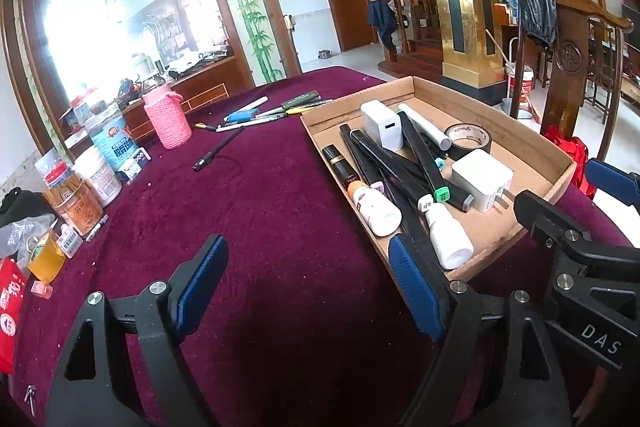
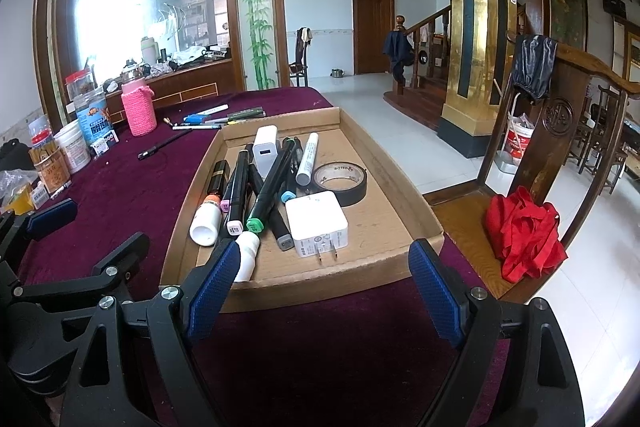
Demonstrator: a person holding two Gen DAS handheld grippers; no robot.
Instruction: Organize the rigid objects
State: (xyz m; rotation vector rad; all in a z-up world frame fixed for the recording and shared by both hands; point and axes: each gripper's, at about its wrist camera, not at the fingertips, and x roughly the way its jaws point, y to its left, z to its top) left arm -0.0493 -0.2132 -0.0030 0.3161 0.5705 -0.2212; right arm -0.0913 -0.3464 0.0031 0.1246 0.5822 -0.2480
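One cardboard tray holds two white chargers, one tape roll, two small white bottles, one white marker, one black-and-gold tube, and about five black markers, overlapping so the count is unsure. One pink bottle stands on the cloth, beside several loose pens.

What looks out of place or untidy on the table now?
Several pens and a black stick lie loose on the cloth, outside the tray. In the tray the markers are piled crosswise, not side by side. Nothing looks spilled or broken.
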